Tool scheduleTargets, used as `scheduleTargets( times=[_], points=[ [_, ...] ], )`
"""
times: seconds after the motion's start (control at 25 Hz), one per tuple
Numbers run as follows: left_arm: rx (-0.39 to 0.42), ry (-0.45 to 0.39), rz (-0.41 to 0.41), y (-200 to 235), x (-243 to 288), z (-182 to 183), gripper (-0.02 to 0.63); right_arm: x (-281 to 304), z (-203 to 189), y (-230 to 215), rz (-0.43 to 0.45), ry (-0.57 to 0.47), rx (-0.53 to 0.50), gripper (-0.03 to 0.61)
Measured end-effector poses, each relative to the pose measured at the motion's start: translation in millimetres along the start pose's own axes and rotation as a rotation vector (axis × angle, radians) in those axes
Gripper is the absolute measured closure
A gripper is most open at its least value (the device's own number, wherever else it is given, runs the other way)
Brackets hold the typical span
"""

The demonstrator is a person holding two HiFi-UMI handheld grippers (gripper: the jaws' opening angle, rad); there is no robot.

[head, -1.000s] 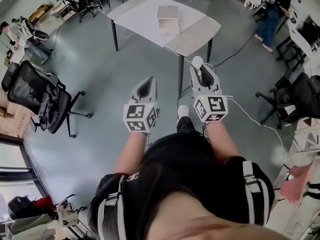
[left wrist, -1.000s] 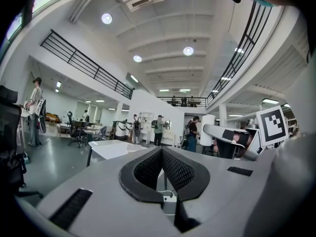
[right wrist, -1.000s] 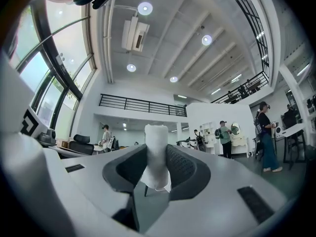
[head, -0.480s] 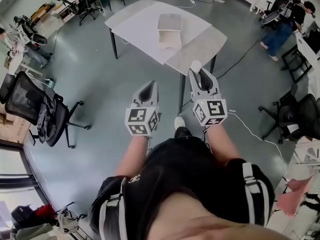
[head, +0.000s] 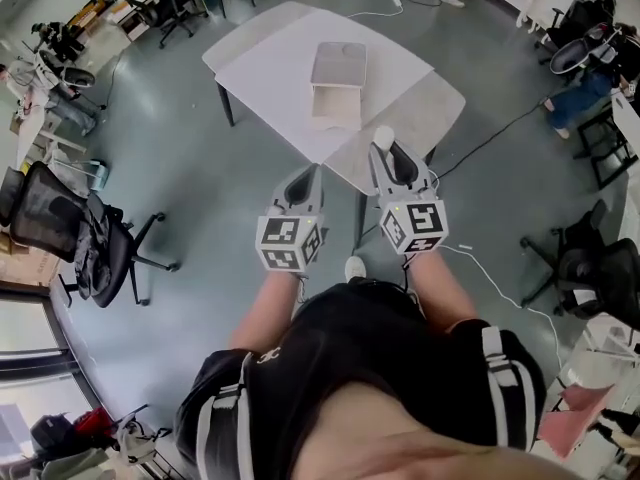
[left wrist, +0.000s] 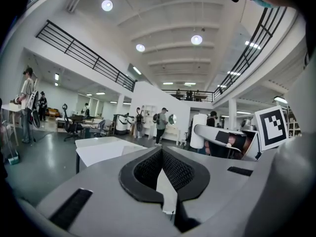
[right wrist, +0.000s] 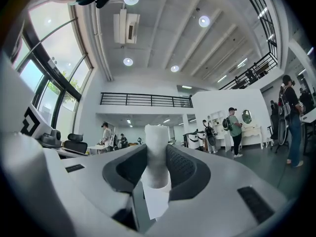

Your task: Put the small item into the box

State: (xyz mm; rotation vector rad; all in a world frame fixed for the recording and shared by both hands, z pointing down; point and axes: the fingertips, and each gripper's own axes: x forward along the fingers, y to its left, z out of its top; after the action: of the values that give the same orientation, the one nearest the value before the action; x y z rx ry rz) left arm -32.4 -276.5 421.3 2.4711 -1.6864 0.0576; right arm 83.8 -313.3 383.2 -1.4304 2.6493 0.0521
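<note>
A small white cylinder stands upright between the jaws of my right gripper, which is shut on it. In the head view the cylinder pokes out of the right gripper over the near edge of a white table. On that table lies a pale flat box with its lid folded back. My left gripper is held beside the right one, short of the table. Its jaws are shut with nothing in them. The right gripper and the cylinder also show in the left gripper view.
A black office chair stands on the grey floor at the left, and more chairs at the right. A white cable runs over the floor at the right. People stand further off in the hall.
The table and box have come nearer and lower in the head view. Both grippers now reach the table's near edge. The right one still holds the cylinder.
</note>
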Motion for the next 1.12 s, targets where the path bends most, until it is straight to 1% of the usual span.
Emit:
scheduleTargets(
  times=[0.12, 0.24, 0.4, 0.56, 0.76, 0.88, 1.12],
  points=[
    [-0.009, 0.008, 0.023, 14, 32, 6, 0.601, 31, -10, -20, 0.021, 0.017, 0.017, 0.457],
    [-0.015, -0.013, 0.056, 28, 57, 14, 0.601, 61, -27, -39, 0.042, 0.052, 0.029, 0.457],
    [-0.033, -0.008, 0.090, 42, 83, 13, 0.601, 91, -40, -56, 0.074, 0.080, 0.030, 0.457],
    [-0.061, 0.011, 0.100, 55, 100, 9, 0.601, 114, -45, -62, 0.104, 0.095, 0.035, 0.457],
    [-0.075, 0.022, 0.094, 75, 111, 7, 0.601, 140, -65, -54, 0.162, 0.139, 0.047, 0.457],
    [-0.073, 0.025, 0.085, 90, 114, 8, 0.601, 155, -75, -50, 0.162, 0.156, 0.045, 0.457],
    [-0.060, 0.012, 0.066, 127, 121, 18, 0.601, 194, -95, -49, 0.118, 0.194, -0.009, 0.457]
  ],
)
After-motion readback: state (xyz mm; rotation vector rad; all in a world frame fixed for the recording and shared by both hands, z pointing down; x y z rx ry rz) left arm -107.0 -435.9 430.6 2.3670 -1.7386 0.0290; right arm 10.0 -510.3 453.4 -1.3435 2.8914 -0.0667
